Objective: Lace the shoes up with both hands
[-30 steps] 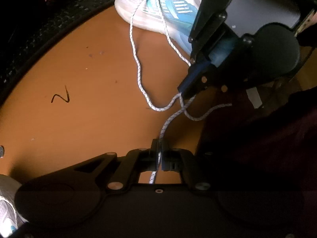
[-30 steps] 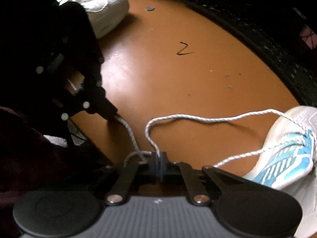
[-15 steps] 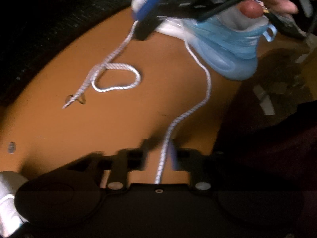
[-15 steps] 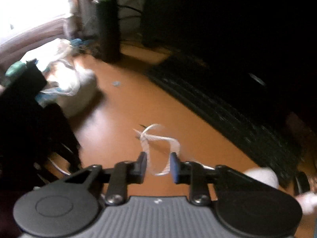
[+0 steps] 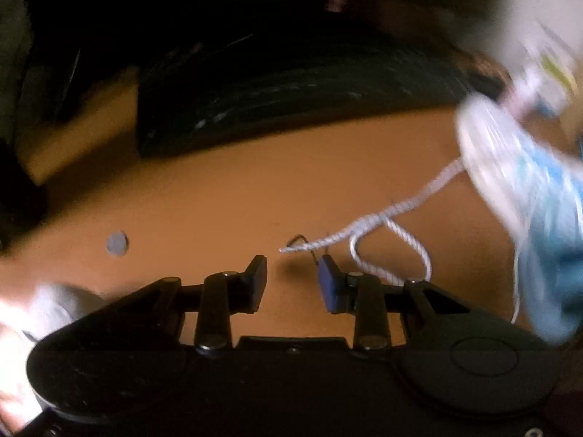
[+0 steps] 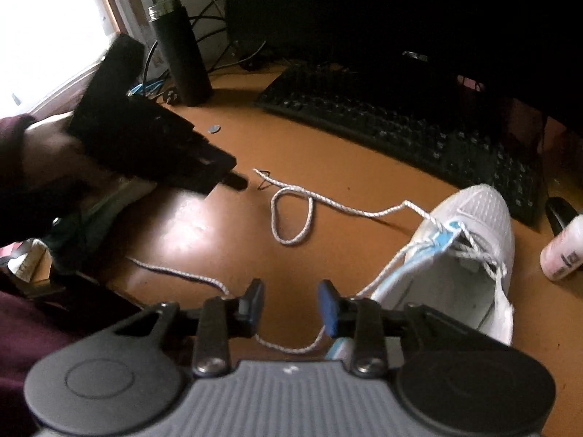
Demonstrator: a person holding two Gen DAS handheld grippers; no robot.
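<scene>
A white and blue shoe [image 6: 473, 255] lies on the orange desk [image 6: 189, 225] at the right, its toe towards the keyboard. One white lace [image 6: 291, 215] runs left from its eyelets, curls into a loop and ends near the left gripper [image 6: 237, 182]. A second lace strand [image 6: 182, 273] lies along the desk and passes under my right gripper [image 6: 290, 302], which is open and holds nothing. In the left wrist view the left gripper [image 5: 291, 284] is open too, with the lace end [image 5: 291, 249] just beyond its fingertips and the blurred shoe [image 5: 528, 200] at the right.
A black keyboard [image 6: 400, 127] crosses the back of the desk, with a dark bottle [image 6: 180, 54] and cables at the back left. A coin [image 6: 214, 129] lies near the bottle. A pink-white bottle [image 6: 563, 251] stands right of the shoe. Another pale shoe [image 5: 47, 306] shows at lower left.
Both grippers were shut on lace strands a second ago; both have let go and opened. The laces now lie loose on the desk, and both cameras have swung towards the keyboard.
</scene>
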